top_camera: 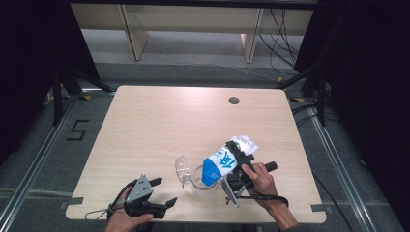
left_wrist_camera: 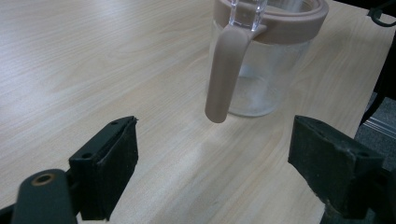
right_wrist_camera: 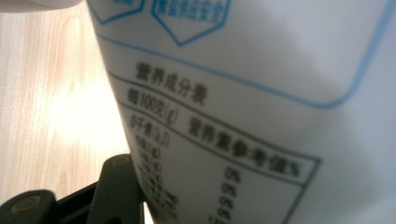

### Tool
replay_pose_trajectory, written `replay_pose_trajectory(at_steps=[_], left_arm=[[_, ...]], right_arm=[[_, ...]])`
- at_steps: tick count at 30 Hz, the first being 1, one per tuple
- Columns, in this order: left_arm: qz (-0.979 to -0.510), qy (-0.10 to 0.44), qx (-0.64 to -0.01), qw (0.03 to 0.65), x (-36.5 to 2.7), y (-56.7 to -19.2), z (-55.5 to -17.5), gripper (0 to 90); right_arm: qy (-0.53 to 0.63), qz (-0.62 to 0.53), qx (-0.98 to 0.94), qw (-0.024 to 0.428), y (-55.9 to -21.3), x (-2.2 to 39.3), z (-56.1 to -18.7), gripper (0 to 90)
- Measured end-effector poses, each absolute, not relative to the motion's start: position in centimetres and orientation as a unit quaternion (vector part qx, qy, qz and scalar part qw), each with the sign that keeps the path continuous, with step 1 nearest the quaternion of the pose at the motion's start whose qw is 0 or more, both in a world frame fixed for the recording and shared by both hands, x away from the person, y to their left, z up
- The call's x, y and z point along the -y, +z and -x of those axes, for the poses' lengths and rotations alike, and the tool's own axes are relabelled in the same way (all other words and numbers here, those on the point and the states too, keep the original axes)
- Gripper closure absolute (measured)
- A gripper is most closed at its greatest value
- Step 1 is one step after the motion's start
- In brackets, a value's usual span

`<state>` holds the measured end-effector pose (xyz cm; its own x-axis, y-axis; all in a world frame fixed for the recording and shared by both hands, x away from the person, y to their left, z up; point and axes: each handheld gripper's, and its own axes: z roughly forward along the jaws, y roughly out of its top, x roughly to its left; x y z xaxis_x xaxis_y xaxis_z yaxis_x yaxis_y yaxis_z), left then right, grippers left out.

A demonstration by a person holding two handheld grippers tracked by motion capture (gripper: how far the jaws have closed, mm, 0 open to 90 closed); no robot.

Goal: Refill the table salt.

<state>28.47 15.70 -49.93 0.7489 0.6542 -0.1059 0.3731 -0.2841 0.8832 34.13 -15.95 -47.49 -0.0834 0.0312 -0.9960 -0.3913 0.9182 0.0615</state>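
Our right hand-held gripper (top_camera: 231, 170) is clamped on a white and blue bag (top_camera: 226, 161), which we hold tipped over, its lower end pointing down toward the mouth of a clear pitcher (top_camera: 203, 177). In the right gripper view the bag's printed side (right_wrist_camera: 261, 107) sits right against the lens, with one black jaw pressed to it at the bottom left and a strip of pale wood showing beside it. Our right hand (top_camera: 261, 181) grips the tool's handle near the front right part of the tabletop (top_camera: 159, 121).

Our left hand-held gripper (top_camera: 157, 193) rests near the front edge, well apart from the bag, with its jaws spread wide and nothing between them. In the left gripper view the two black pads (left_wrist_camera: 109, 163) stand far apart, and beyond them we see the pitcher (left_wrist_camera: 261, 70) upright on the wood, with a beige rim and a beige handle (left_wrist_camera: 224, 74) that hangs down on the side facing us. From above, a clear flip lid (top_camera: 182, 168) stands open just left of the pitcher's mouth.

Farther out, a small round hole (top_camera: 234, 100) sits near the far right part of the tabletop.
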Motion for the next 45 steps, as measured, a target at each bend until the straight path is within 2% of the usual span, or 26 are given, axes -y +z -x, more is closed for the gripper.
replay_pose_trajectory(at_steps=[1,6,7,12,13,18,21,25,36,38,45], left_arm=[[-0.799,0.147,-0.318,0.488,-15.94,-49.86,-28.58,15.3],[-0.789,0.140,-0.326,0.502,-15.70,-49.93,-28.47,15.3],[-0.800,0.148,-0.318,0.487,-15.96,-49.86,-28.59,15.3],[-0.799,0.150,-0.311,0.493,-15.93,-49.84,-28.64,15.3],[-0.788,0.140,-0.326,0.503,-15.70,-49.93,-28.46,15.3],[-0.791,0.143,-0.321,0.500,-15.77,-49.90,-28.50,15.3],[-0.794,0.146,-0.317,0.499,-15.81,-49.87,-28.54,15.3],[-0.794,0.146,-0.316,0.498,-15.82,-49.87,-28.56,15.3],[-0.794,0.146,-0.314,0.501,-15.80,-49.87,-28.60,15.3],[-0.789,0.140,-0.326,0.503,-15.70,-49.92,-28.47,15.3],[-0.794,0.146,-0.316,0.499,-15.81,-49.87,-28.56,15.3]], right_arm=[[0.156,0.126,-0.719,0.665,-47.47,15.95,-34.12,47.8],[0.151,0.127,-0.718,0.668,-47.51,15.93,-34.07,48.0],[0.151,0.126,-0.718,0.668,-47.53,15.93,-34.07,48.1],[0.148,0.118,-0.721,0.666,-47.76,15.96,-33.97,48.2],[0.149,0.114,-0.722,0.666,-47.85,15.95,-33.92,48.2],[0.130,0.146,-0.712,0.675,-47.29,15.80,-33.99,48.3],[0.147,0.117,-0.720,0.668,-47.86,15.92,-33.99,48.4],[0.133,0.143,-0.712,0.675,-47.56,15.86,-34.13,48.4],[0.135,0.126,-0.716,0.673,-47.79,15.89,-33.98,48.8],[0.114,0.160,-0.706,0.681,-47.27,15.75,-34.01,48.8],[0.126,0.134,-0.713,0.677,-47.71,15.92,-34.02,49.3]])
